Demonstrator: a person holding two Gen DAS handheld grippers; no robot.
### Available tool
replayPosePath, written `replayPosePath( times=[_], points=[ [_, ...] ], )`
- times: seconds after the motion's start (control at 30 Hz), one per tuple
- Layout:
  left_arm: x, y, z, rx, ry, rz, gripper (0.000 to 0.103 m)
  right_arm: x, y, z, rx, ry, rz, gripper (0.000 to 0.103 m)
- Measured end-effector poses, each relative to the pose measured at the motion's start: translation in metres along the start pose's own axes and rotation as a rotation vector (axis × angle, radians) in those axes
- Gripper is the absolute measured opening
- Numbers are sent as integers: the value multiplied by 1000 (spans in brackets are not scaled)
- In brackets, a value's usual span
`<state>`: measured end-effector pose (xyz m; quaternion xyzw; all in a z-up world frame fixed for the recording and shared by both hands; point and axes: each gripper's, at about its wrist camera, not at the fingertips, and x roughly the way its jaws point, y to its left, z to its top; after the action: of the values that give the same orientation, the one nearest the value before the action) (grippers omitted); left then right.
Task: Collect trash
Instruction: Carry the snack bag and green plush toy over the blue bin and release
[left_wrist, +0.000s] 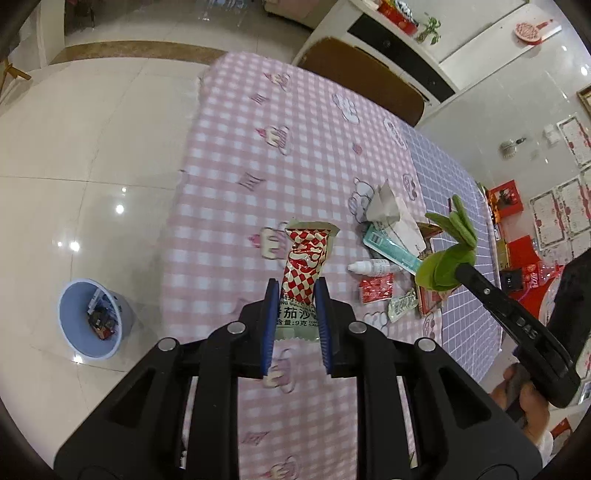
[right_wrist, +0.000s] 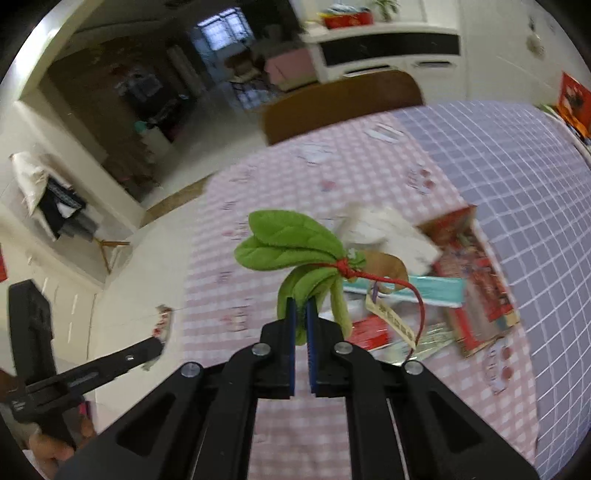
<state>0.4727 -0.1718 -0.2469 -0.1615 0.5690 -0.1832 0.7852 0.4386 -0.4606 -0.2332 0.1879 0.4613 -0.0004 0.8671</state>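
My left gripper (left_wrist: 294, 288) is shut on a red-and-white checkered ketchup sachet (left_wrist: 303, 266) and holds it above the pink checked tablecloth (left_wrist: 229, 155). My right gripper (right_wrist: 301, 303) is shut on a green fabric leaf sprig (right_wrist: 291, 247) tied with a red string and a paper tag (right_wrist: 391, 317); it also shows in the left wrist view (left_wrist: 448, 251), lifted over the trash pile. On the table lie a crumpled tissue (left_wrist: 388, 206), a teal packet (left_wrist: 391, 249), a small white dropper bottle (left_wrist: 369, 266), a red sachet (left_wrist: 376, 290) and a green-white wrapper (left_wrist: 402, 304).
A light blue bin (left_wrist: 88, 321) with some trash inside stands on the tiled floor left of the table. A brown chair (left_wrist: 362, 77) is at the table's far edge. A red printed box (right_wrist: 476, 277) lies on the purple grid cloth (right_wrist: 517, 177).
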Motion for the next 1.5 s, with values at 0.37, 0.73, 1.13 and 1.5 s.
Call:
replayPosePath(
  times=[0.37,0.73,1.13,1.5],
  points=[
    [-99,147,-30,-144,-64,98,20,35,189,-73,-163,149,220,6],
    [-166,310,-96,-416,-84,212,20,111,339,-173,-307,446,322,6],
    [-184,371,-127,-525,-95,222,20,145,420,-225,-413,556,319,6],
    [-183,380,-126,-535,-92,214,20,152,439,-231,-428,541,300,36]
  ],
)
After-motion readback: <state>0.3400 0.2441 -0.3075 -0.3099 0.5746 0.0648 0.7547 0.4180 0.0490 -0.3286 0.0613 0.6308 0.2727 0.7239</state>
